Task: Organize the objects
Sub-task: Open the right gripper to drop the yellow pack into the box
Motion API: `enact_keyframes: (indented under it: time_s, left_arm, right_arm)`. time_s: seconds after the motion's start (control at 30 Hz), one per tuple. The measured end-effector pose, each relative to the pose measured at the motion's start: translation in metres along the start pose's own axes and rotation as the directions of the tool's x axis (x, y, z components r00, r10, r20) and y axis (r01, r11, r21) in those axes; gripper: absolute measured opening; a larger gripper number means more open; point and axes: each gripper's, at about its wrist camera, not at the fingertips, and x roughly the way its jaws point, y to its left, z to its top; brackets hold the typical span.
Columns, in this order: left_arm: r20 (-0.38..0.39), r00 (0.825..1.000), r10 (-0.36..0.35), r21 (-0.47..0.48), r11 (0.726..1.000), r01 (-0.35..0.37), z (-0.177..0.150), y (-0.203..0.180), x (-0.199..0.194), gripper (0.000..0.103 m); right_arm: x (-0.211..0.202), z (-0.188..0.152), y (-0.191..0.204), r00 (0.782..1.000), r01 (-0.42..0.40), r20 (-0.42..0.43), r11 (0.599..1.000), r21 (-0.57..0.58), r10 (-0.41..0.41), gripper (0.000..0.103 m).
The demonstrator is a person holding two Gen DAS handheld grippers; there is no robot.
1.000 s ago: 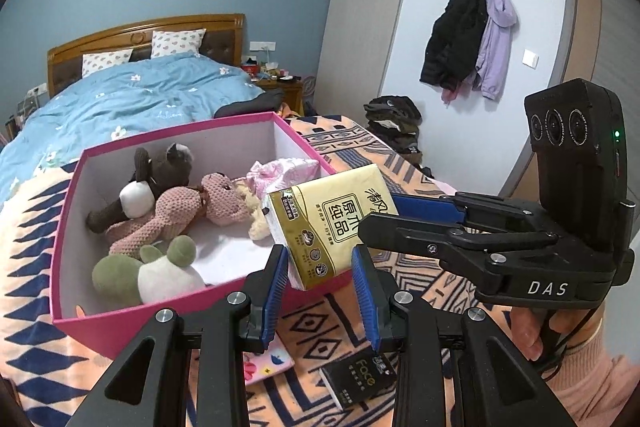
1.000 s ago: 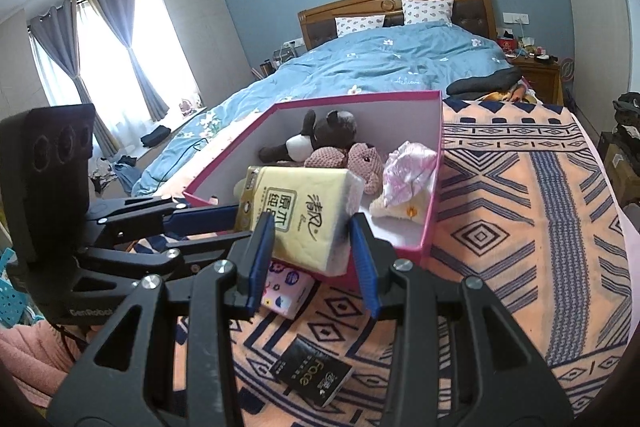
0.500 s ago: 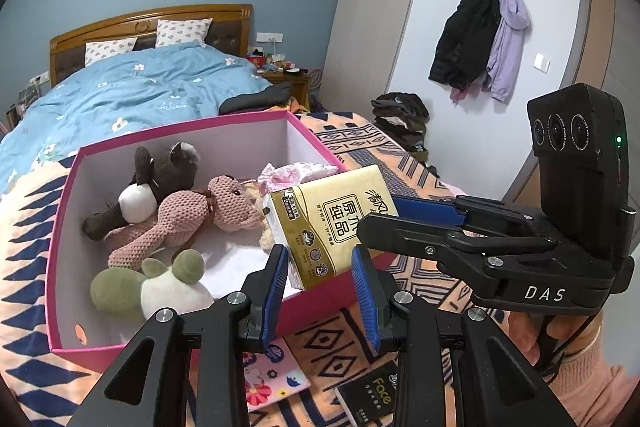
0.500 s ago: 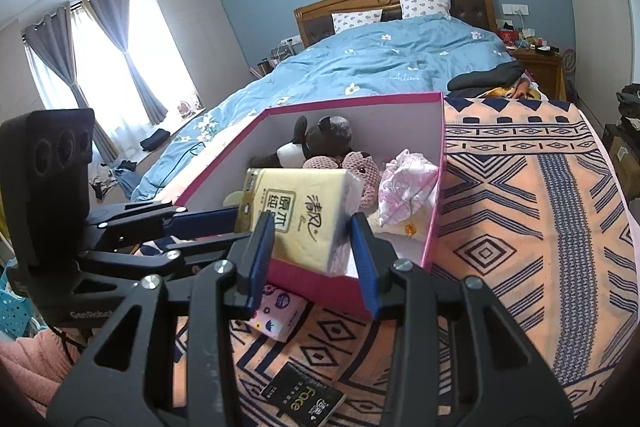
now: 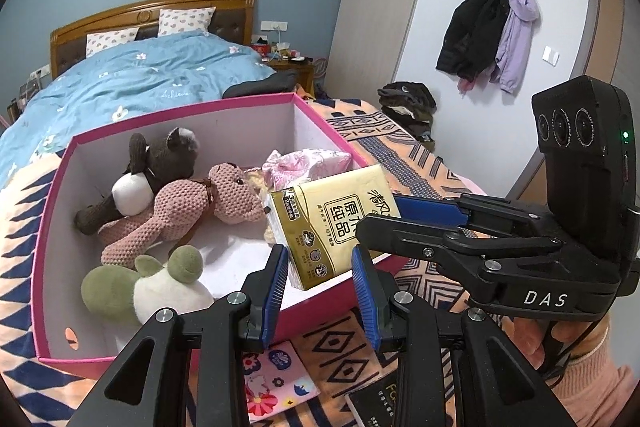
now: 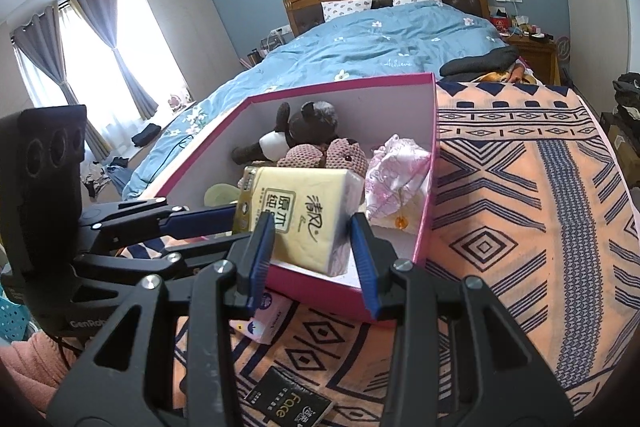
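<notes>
A yellow tissue pack (image 5: 340, 219) (image 6: 304, 215) hangs over the near corner of the pink box (image 5: 180, 115) (image 6: 434, 147). My right gripper (image 6: 312, 231) is shut on it across its thickness, and in the left wrist view it reaches in from the right (image 5: 384, 219). My left gripper (image 5: 320, 259) has the pack's lower corner filling the gap between its blue pads, so it looks shut on it too. It comes in from the left in the right wrist view (image 6: 236, 227). Inside the box lie a dark bear (image 5: 160, 163), a pink knitted bear (image 5: 200, 215), a green-and-white plush (image 5: 152, 287) and a pink bag (image 5: 304, 163).
The box stands on an orange-and-navy patterned blanket (image 6: 520, 207) at the foot of a blue-quilted bed (image 6: 380, 39). A flowered packet (image 5: 276, 383) and a black "Face" packet (image 6: 288, 403) lie on the blanket just before the box. Coats hang on the right wall (image 5: 488, 35).
Both grippers have carried the tissue pack forward and slightly down, so it now sits over the box's near corner. The box looks closer and larger. The grip is unchanged.
</notes>
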Motion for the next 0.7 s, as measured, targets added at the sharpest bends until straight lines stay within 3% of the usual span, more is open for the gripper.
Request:
enact_keyframes:
  time_s: [0.7]
  left_arm:
    - [-0.078,0.997,0.016,-0.042,0.999,-0.019,0.002,0.014,0.026,0.035]
  right_arm:
    - [0.023,0.001,-0.004,0.996,0.059,-0.068,0.998,-0.001,-0.059,0.042]
